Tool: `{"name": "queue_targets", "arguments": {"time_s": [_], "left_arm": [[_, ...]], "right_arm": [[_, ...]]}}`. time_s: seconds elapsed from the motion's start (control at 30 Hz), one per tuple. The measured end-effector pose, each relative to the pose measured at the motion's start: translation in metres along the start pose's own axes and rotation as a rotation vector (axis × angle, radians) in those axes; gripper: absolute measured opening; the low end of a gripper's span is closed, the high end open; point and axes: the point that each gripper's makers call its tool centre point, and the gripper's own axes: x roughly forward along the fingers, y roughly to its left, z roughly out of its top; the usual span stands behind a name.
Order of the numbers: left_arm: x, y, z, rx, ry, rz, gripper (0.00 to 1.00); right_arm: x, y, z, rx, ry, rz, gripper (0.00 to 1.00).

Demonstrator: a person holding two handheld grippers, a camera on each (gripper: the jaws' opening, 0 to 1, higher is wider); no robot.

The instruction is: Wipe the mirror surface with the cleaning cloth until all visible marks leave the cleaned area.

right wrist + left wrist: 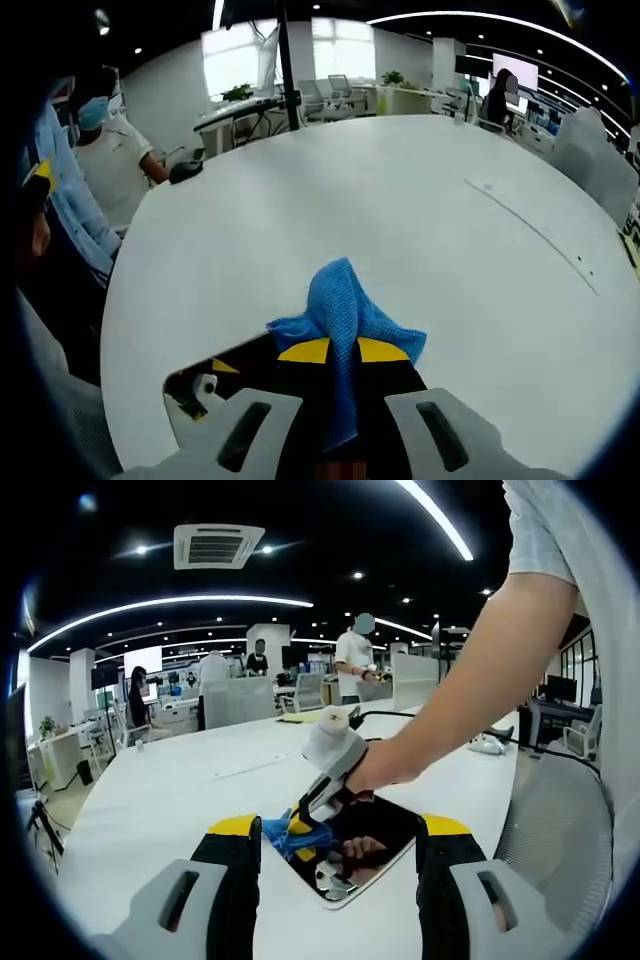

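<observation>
Wiping step is on – the right hand-held gripper (343, 352) is clamped on the blue cleaning cloth (345, 318) and pressing it onto the near-left edge of the mirror (372, 845), which lies flat on the white surface (200, 790). The left hand-held gripper (335, 875) hovers near the mirror, jaws apart, holding nothing. Next move, I'd guess – drag the cloth across the glass toward the far side, keeping pressure steady.

You have one mirror (365, 845), one blue cleaning cloth (345, 320), two tools, left tool (338, 880) and right tool (345, 385), and one white table (180, 800).
</observation>
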Motion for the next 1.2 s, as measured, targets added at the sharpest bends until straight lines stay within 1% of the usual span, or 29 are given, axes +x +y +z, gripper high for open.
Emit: {"name": "queue_targets", "arguments": {"time_s": [0.47,1.2], "left_arm": [[-0.001,0.002,0.000,0.000,-0.002,0.004,0.63],[-0.001,0.004,0.003,0.004,-0.011,0.008,0.63]], "right_arm": [[0.005,0.009,0.004,-0.030,0.002,0.023,0.03],[0.001,0.021,0.003,-0.040,0.008,0.036,0.03]]}}
